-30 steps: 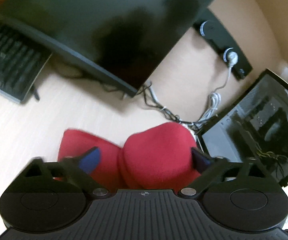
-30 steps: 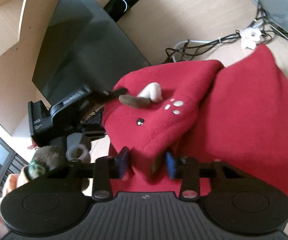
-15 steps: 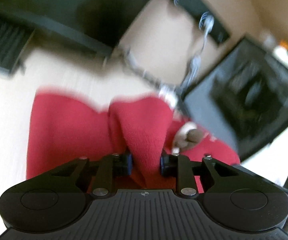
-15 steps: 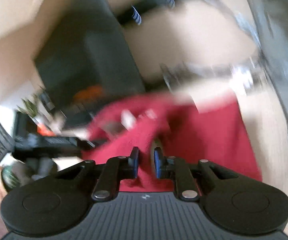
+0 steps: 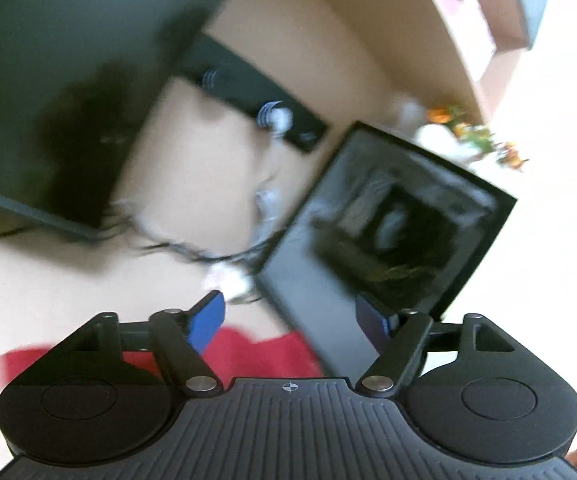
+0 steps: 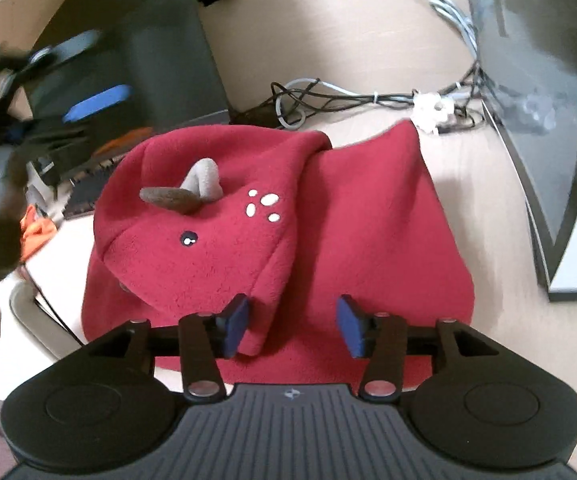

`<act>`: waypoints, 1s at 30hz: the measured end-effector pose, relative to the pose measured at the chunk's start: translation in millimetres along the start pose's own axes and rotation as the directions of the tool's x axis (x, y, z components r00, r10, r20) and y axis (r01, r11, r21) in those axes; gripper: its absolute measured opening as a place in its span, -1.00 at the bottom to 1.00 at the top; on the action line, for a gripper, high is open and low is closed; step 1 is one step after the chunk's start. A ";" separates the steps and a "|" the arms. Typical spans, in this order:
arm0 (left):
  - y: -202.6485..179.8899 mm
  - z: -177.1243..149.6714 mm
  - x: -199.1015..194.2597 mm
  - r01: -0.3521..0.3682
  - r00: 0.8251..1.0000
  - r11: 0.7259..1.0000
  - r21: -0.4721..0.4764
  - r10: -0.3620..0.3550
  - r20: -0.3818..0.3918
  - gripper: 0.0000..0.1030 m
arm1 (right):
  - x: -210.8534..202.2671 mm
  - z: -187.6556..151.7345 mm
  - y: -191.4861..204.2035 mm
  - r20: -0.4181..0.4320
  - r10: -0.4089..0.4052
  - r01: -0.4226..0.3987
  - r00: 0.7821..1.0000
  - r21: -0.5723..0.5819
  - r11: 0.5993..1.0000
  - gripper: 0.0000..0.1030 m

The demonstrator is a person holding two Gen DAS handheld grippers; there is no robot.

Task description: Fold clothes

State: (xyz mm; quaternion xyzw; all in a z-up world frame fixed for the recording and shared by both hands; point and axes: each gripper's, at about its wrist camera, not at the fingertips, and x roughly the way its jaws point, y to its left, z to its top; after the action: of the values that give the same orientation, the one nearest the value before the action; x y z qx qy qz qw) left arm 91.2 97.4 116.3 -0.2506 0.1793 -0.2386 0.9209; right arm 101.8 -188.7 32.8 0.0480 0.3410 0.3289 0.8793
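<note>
A red fleece garment (image 6: 328, 216) lies folded on the light wooden desk, its hood (image 6: 208, 220) on top with a brown and grey ear, an eye and white spots. My right gripper (image 6: 293, 326) is open just above the garment's near edge, holding nothing. My left gripper (image 5: 294, 318) is open and empty, raised above the desk; only a red strip of the garment (image 5: 256, 350) shows under its fingers. The left wrist view is blurred.
A dark monitor (image 6: 140, 52) stands behind the garment on the left. A glass-sided computer case (image 6: 544, 92) stands at the right, also in the left wrist view (image 5: 388, 232). Tangled cables (image 6: 368, 98) and a black speaker bar (image 5: 252, 96) lie behind.
Both grippers were shut on folds of the red garment half a second ago. Both have opened and let go. The left gripper has lifted away; the garment now lies flat, hood on top.
</note>
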 end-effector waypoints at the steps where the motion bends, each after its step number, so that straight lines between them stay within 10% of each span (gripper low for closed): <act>1: 3.5 -3.3 12.9 -0.005 1.000 1.000 -0.024 0.004 -0.022 0.58 | 0.3 2.9 4.6 0.016 0.004 -0.003 1.000 -0.024 1.000 0.08; 5: 37.8 -38.3 47.9 -0.111 0.983 0.984 -0.142 0.087 -0.161 0.58 | 1.3 14.3 22.9 0.077 0.022 -0.012 0.997 -0.121 0.993 0.34; 12: 57.8 -52.6 50.7 -0.130 0.984 0.974 -0.187 0.104 -0.144 0.67 | 5.1 32.8 54.6 0.173 0.066 -0.014 0.983 -0.286 0.958 0.57; 17: 54.3 -49.1 20.3 -0.110 0.989 0.968 -0.225 0.083 -0.126 0.74 | 53.8 -27.5 53.0 0.105 -0.047 0.086 0.993 -0.399 0.913 0.69; 21: 35.0 -56.4 -13.3 -0.015 0.991 0.984 -0.178 -0.009 -0.135 0.83 | 50.0 -32.5 38.6 0.076 -0.020 0.043 0.997 -0.321 0.946 0.84; 30: 55.4 -86.6 -12.6 -0.101 0.986 0.971 -0.218 0.069 -0.149 0.63 | 37.4 -25.8 35.1 0.008 0.014 -0.012 1.000 -0.278 0.961 1.00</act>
State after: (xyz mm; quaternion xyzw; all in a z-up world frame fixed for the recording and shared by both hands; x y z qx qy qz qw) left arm 61.2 113.7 18.5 -0.3279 0.2799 -0.1940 0.8812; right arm 87.0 -142.1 2.6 -0.0719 0.2868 0.3791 0.8769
